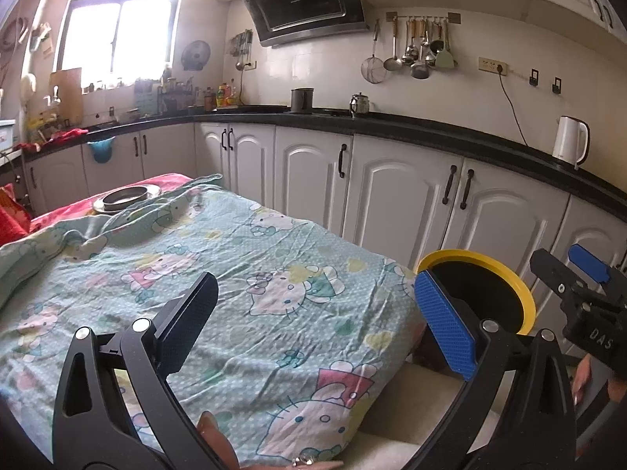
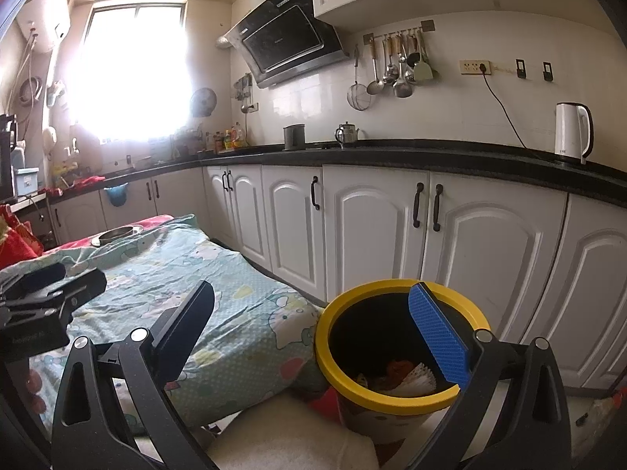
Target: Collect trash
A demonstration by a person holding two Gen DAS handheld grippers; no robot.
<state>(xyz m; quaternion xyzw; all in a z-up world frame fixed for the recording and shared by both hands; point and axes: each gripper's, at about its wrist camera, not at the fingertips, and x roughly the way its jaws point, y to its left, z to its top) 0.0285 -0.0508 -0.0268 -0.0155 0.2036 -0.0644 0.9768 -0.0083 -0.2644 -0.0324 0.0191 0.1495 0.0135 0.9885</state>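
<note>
A yellow-rimmed black trash bin (image 2: 395,346) stands beside the table's near right corner. Inside it lie a white paper cupcake liner (image 2: 415,380) and some orange and red scraps. My right gripper (image 2: 317,337) is open and empty, hovering by the bin with its blue pad (image 2: 439,337) over the rim. My left gripper (image 1: 313,321) is open and empty above the Hello Kitty cloth (image 1: 219,274) on the table. The bin's rim (image 1: 505,274) shows behind the left gripper's blue pad. The right gripper (image 1: 580,290) shows at the right edge of the left wrist view.
A metal bowl (image 1: 127,196) sits at the table's far end on a red cloth. White cabinets (image 2: 372,227) under a black counter run along the right. A white kettle (image 2: 572,133) stands on the counter. A white cushion (image 2: 282,431) lies below the bin.
</note>
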